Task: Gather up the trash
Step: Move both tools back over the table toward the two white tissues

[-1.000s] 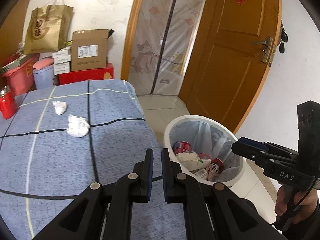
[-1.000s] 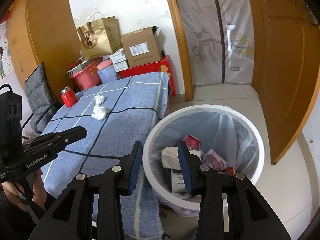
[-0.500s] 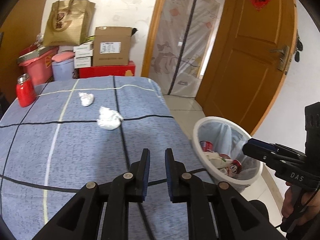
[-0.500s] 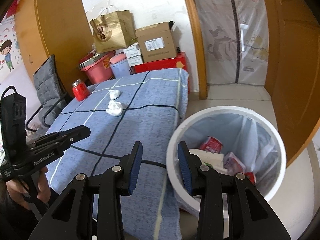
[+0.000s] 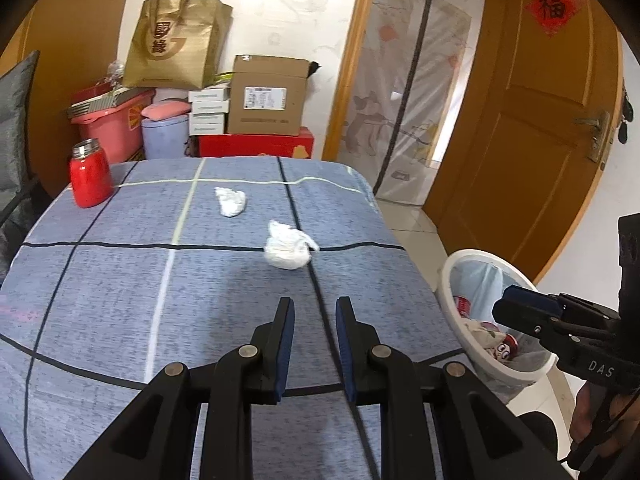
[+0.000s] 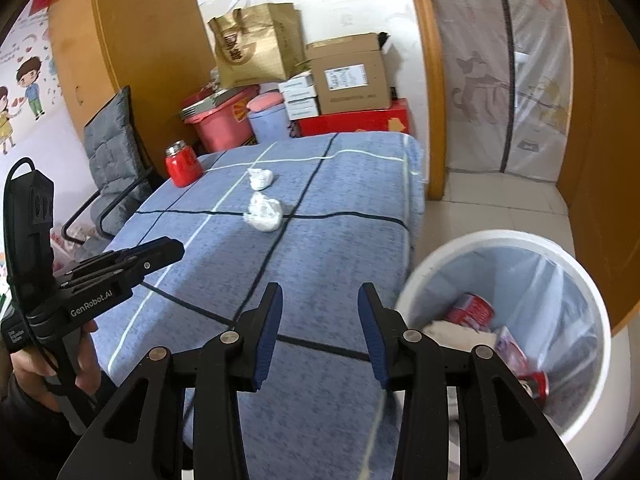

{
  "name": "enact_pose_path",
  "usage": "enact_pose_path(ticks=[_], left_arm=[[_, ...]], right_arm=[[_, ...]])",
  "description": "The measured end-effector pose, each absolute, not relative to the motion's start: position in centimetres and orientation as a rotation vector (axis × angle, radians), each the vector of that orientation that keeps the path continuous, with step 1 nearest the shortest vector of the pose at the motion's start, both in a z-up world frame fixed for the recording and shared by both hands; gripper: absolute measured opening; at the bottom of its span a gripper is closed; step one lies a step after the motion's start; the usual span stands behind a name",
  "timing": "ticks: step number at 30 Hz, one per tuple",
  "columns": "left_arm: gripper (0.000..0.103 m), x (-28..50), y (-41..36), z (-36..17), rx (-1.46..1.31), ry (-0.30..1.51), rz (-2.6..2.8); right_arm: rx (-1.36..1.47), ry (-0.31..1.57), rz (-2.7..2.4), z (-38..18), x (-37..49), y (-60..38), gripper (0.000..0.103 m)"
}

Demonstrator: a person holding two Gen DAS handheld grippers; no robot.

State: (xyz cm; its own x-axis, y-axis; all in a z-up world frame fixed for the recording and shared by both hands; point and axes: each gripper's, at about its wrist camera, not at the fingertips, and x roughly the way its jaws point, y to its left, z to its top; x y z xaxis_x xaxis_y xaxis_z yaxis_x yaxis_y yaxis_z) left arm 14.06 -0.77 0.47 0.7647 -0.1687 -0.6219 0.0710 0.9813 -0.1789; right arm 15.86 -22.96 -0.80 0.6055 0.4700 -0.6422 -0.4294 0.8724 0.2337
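Two crumpled white tissues lie on the blue checked table: a nearer one [image 5: 287,246] [image 6: 264,212] and a farther one [image 5: 231,201] [image 6: 260,178]. My left gripper [image 5: 314,312] is open and empty above the table, short of the nearer tissue. My right gripper [image 6: 320,300] is open and empty over the table's right edge, beside the white trash bin [image 6: 500,240] [image 5: 480,258], which holds cans and paper. Each gripper shows in the other's view, the right one [image 5: 516,310] and the left one [image 6: 168,246].
A red jar [image 5: 89,174] [image 6: 183,163] stands at the table's far left corner. Boxes [image 5: 267,98], a gold paper bag [image 5: 176,42] and pink bins [image 5: 114,124] are stacked behind the table. A grey chair [image 6: 116,148] stands at the left, a wooden door [image 5: 540,120] at the right.
The left gripper has swung left from the bin toward the tissues and opened wider. The right gripper has also turned left over the table's edge, with the bin now lower right.
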Motion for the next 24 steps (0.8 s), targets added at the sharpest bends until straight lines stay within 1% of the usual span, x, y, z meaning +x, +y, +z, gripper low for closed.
enact_pose_path(ticks=[10, 24], left_arm=[[0.021, 15.7, 2.8, 0.5, -0.138, 0.691, -0.089], [0.021, 19.8, 7.7, -0.2, -0.133, 0.719, -0.05]], right_arm=[[0.009, 0.768, 0.59, -0.8, 18.8, -18.0, 0.042], [-0.019, 0.848, 0.644, -3.6, 26.0, -11.3, 0.042]])
